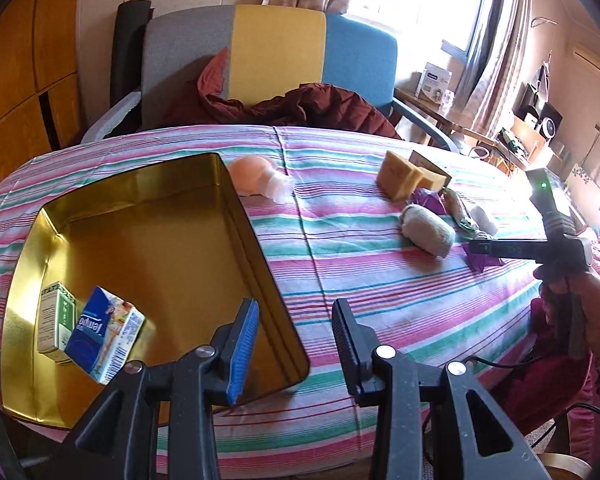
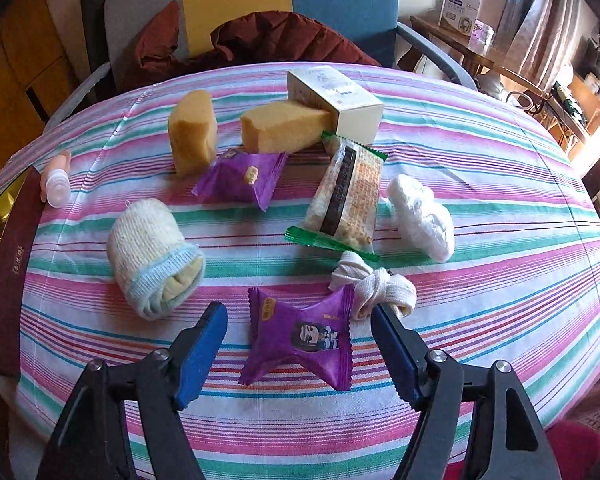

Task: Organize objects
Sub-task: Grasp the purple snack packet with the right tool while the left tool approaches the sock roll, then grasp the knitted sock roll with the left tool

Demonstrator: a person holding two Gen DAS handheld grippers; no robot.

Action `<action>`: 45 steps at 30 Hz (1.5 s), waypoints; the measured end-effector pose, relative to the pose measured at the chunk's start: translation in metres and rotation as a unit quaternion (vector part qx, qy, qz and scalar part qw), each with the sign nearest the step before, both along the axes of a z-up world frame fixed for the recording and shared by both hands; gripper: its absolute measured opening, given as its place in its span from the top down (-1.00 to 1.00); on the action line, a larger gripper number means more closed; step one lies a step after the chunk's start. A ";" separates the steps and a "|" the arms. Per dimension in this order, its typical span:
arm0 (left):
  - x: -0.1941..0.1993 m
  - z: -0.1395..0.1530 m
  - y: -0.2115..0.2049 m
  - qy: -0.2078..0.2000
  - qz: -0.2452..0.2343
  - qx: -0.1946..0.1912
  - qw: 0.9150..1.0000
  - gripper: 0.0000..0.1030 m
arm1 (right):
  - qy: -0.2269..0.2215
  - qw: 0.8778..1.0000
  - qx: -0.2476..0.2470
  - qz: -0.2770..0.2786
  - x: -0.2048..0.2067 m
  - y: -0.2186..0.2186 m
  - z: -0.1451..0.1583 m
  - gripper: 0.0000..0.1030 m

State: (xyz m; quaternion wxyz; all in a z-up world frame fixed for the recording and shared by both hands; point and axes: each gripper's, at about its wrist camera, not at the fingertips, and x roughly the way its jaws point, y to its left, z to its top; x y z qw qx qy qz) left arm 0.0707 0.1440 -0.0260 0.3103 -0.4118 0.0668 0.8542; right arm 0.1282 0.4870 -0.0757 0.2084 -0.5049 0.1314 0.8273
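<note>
two grippers, both with fingers spread and holding nothing. my right gripper straddles a purple foil snack packet lying flat on the striped tablecloth, a rolled cream sock just left of it. my left gripper hangs over the rim of the rectangular gold tin, which holds a blue tissue pack and a small green-white box.

We see bare striped cloth between the gold tin and the rolled sock, while packets crowd the purple packet.
</note>
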 end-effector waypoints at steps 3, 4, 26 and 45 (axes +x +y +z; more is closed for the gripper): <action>0.003 -0.001 0.007 -0.001 -0.006 -0.004 1.000 0.26 | -0.010 1.000 -0.009 0.010 0.000 0.000 -0.008 -0.23; 0.004 -0.002 0.009 -0.001 -0.009 -0.005 1.000 0.26 | -0.015 1.000 -0.010 0.013 -0.002 0.001 -0.011 -0.21; -0.013 -0.018 0.132 -0.082 -0.078 -0.010 0.994 0.24 | 0.038 0.994 -0.100 0.023 0.005 0.031 -0.009 0.06; -0.041 -0.054 0.229 -0.051 -0.221 -0.046 0.973 -0.53 | 0.059 0.988 -0.144 -0.006 0.021 0.046 -0.005 0.05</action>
